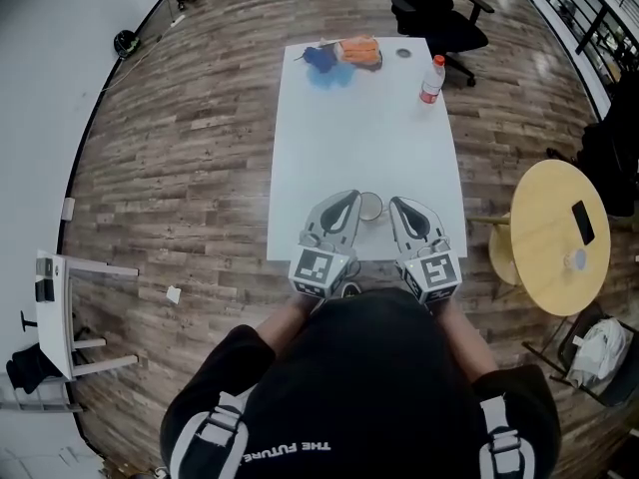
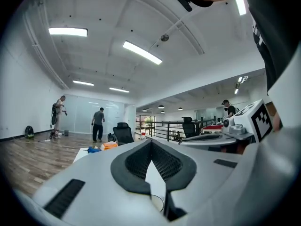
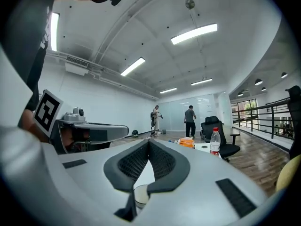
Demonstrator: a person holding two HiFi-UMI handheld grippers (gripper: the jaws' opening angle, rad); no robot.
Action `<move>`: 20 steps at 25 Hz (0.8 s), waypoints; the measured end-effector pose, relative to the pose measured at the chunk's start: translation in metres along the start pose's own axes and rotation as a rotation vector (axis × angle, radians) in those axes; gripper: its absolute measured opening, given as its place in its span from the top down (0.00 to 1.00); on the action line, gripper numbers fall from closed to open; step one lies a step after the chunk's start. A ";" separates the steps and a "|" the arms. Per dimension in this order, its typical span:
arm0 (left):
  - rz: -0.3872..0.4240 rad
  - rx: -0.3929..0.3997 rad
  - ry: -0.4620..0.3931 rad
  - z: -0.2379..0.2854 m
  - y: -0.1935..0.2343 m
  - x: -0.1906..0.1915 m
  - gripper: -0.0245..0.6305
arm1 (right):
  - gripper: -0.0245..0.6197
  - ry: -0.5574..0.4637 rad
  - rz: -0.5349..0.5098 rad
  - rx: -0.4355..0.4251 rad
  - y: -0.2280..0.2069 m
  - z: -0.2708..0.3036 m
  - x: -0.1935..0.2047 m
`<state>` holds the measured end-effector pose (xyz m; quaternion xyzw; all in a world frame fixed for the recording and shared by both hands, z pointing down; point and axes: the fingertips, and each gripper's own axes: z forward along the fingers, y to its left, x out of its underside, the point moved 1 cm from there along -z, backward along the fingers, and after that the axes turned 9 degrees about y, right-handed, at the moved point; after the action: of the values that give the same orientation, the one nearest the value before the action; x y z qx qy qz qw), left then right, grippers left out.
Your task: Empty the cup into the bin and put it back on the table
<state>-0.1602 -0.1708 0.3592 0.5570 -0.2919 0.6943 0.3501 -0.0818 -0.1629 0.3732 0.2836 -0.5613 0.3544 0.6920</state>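
Both pairs clenched on nothing, tips pressed together: left tongs (image 1: pixel 351 200) and right tongs (image 1: pixel 397 206) sit side by side over the worktop's (image 1: pixel 359 118) near edge. The cup (image 1: pixel 370 206) stands upright right between their tips, just beside both. Neither looks clearly nearer, and whichever goes must open first.

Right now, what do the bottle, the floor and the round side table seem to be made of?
The bottle looks like clear plastic: see-through body, red cap. The floor looks like matte wood or laminate planks, by grain and seams. The round side table seems pale smooth wood, perhaps veneer.
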 end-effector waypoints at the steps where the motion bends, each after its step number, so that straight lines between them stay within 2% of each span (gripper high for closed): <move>1: -0.002 -0.001 0.002 0.000 0.000 0.000 0.93 | 0.94 -0.004 -0.001 -0.002 0.000 0.000 0.000; 8: -0.020 -0.008 0.015 0.003 -0.002 -0.003 0.93 | 0.94 -0.003 0.017 0.008 -0.006 0.001 0.003; 20: -0.006 0.000 0.019 0.003 -0.006 0.001 0.93 | 0.94 0.004 0.023 0.018 -0.005 -0.002 0.006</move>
<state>-0.1541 -0.1696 0.3608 0.5510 -0.2871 0.6986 0.3549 -0.0754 -0.1629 0.3790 0.2826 -0.5598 0.3678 0.6867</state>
